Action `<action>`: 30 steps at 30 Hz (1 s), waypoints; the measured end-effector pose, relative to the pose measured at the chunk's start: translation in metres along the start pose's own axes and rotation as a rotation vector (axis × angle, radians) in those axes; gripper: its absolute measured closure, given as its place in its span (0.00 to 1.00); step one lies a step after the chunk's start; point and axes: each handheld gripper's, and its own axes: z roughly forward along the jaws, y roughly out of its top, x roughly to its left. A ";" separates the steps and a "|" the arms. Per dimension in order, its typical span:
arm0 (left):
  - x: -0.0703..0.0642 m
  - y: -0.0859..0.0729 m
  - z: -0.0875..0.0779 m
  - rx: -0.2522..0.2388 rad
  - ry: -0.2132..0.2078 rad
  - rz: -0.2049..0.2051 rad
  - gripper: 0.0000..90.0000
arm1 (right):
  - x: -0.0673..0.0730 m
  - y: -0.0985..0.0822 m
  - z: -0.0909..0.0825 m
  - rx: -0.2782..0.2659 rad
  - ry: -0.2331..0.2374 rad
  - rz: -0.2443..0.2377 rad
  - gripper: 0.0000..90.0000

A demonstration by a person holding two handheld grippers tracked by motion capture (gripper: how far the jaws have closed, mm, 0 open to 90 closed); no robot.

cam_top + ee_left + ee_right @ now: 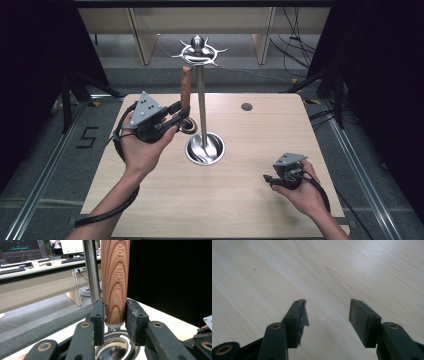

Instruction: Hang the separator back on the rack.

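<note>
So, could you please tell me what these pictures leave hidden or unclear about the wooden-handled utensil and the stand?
- Wooden handle: top cut off by the left gripper view's upper edge.
- Utensil head: mostly hidden behind the left gripper.
- Whether the handle hangs from the stand's hooks: too small in the high view.

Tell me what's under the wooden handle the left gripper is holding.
Below the wooden handle, clamped in the left gripper, sits a shiny steel utensil head. The jaws cover its edges, so its shape can't be told.
</note>
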 end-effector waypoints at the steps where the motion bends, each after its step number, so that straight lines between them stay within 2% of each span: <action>1: 0.000 0.000 0.000 0.002 0.004 -0.001 0.77 | 0.000 0.000 0.000 0.000 0.000 0.000 0.53; 13: 0.000 0.001 0.005 0.014 0.006 -0.001 0.77 | 0.000 0.000 -0.001 0.012 0.005 -0.001 0.53; 18: 0.002 0.001 0.007 0.015 0.006 -0.006 0.77 | -0.001 0.000 0.000 0.010 0.004 -0.016 0.53; 30: 0.004 0.001 0.013 0.026 0.007 -0.014 0.77 | 0.001 0.001 -0.001 0.014 0.009 0.003 0.53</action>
